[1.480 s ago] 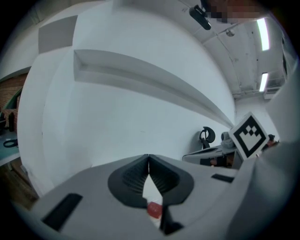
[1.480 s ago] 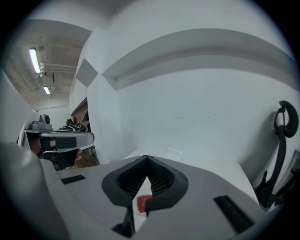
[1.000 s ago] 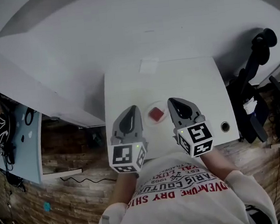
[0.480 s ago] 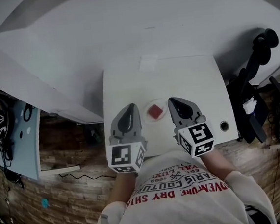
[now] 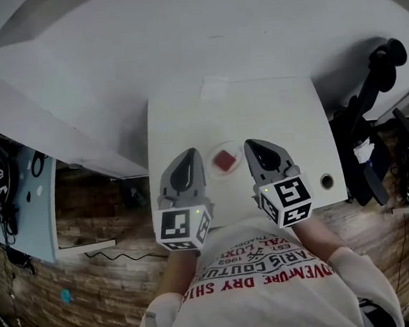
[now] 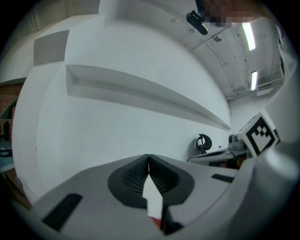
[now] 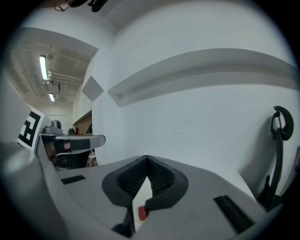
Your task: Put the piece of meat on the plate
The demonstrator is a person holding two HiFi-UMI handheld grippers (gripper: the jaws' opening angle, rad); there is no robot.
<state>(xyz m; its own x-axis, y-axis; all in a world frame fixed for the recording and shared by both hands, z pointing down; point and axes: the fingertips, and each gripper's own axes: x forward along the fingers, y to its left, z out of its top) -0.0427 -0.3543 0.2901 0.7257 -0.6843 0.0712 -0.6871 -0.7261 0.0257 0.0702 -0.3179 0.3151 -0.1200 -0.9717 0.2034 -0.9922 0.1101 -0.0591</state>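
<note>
- From the head view we see the whole layout: a white table [image 5: 287, 129] against a white wall, with the plate [image 5: 229, 177] near its front edge and the piece of meat [image 5: 225, 161], a red square, lying on the plate.
- The same view puts the left gripper [image 5: 189, 156] just left of the plate and the right gripper [image 5: 250, 147] just right of it. Both are held above the table, and neither touches the meat.
- Only the head view shows a sheet of paper [image 5: 214, 90] at the far edge of the table and a round hole [image 5: 326, 180] near the right front corner.
- The head view does not show how the fingers stand. In the left gripper view we see the left gripper [image 6: 148, 158] with its tips meeting and nothing caught between them.
- In the right gripper view we see the right gripper [image 7: 147, 159] with its tips pressed together too, and empty.
- Each gripper view gives only a red sliver of the meat [image 6: 156, 220] [image 7: 142, 213], seen low through the gap behind the tips. We cannot make out the plate there.
- The right gripper view alone shows the dark office chair [image 7: 276, 140] close up.
</note>
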